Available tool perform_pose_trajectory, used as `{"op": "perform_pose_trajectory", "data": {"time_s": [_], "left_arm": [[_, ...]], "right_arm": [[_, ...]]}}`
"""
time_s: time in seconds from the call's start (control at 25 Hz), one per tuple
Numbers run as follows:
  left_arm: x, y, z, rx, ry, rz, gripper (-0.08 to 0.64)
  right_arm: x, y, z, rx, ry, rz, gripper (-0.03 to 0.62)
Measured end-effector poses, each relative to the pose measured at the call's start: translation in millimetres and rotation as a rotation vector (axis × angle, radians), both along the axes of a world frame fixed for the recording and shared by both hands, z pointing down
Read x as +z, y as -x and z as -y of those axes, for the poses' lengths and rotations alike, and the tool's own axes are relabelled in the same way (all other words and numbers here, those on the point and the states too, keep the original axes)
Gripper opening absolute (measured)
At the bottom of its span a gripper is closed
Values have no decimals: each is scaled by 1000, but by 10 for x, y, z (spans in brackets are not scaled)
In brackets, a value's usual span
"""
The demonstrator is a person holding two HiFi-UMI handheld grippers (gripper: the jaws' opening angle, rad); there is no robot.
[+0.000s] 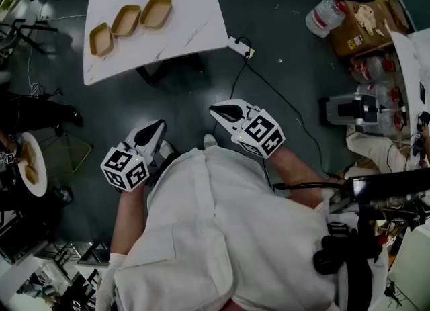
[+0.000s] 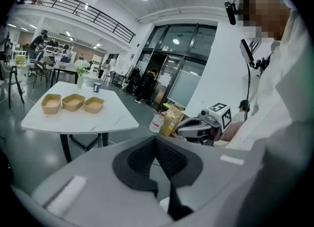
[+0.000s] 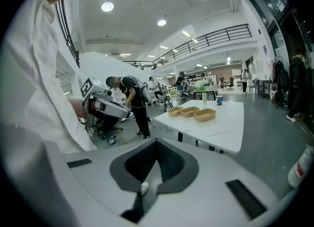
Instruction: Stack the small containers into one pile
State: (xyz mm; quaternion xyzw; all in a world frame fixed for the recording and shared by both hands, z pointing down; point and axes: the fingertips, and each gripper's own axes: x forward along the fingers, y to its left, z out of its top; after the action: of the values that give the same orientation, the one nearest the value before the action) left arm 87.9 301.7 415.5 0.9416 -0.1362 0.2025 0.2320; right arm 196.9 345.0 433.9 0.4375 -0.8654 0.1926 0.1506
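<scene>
Three small tan containers (image 1: 101, 39) (image 1: 125, 20) (image 1: 156, 11) sit side by side in a row on the white marble table (image 1: 181, 31), none nested. They also show in the left gripper view (image 2: 73, 102) and in the right gripper view (image 3: 189, 112), far ahead. My left gripper (image 1: 156, 128) (image 2: 157, 141) is held low near my body, shut, with nothing in it. My right gripper (image 1: 225, 110) (image 3: 156, 145) is beside it, also shut and holding nothing. Both are well short of the table, over the dark floor.
A power strip (image 1: 240, 46) with a cable lies on the floor by the table's near corner. A water jug (image 1: 326, 14) and a cardboard box (image 1: 363, 24) stand at the right. A round stand with a plate (image 1: 30, 162) is at the left. A cup (image 2: 97, 87) stands on the table's far side.
</scene>
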Motion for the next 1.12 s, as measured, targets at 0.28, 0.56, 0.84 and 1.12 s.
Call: {"op": "perform_pose_trajectory", "data": {"time_s": [0.28,0.56,0.84,1.12], "left_arm": [[13,48,139,31,-4,-1,6],[138,358,628,12,37,-19,6],[135,645,1501,40,37,-48,6],[178,1019,2309,98,6,-37,6]], "right_arm": [[87,78,128,28,28,-18,3],[180,268,614,33,53,-50,3],[254,519,1394,77,90,-100,3],[433,782,2321,104,107,-175,5]]}}
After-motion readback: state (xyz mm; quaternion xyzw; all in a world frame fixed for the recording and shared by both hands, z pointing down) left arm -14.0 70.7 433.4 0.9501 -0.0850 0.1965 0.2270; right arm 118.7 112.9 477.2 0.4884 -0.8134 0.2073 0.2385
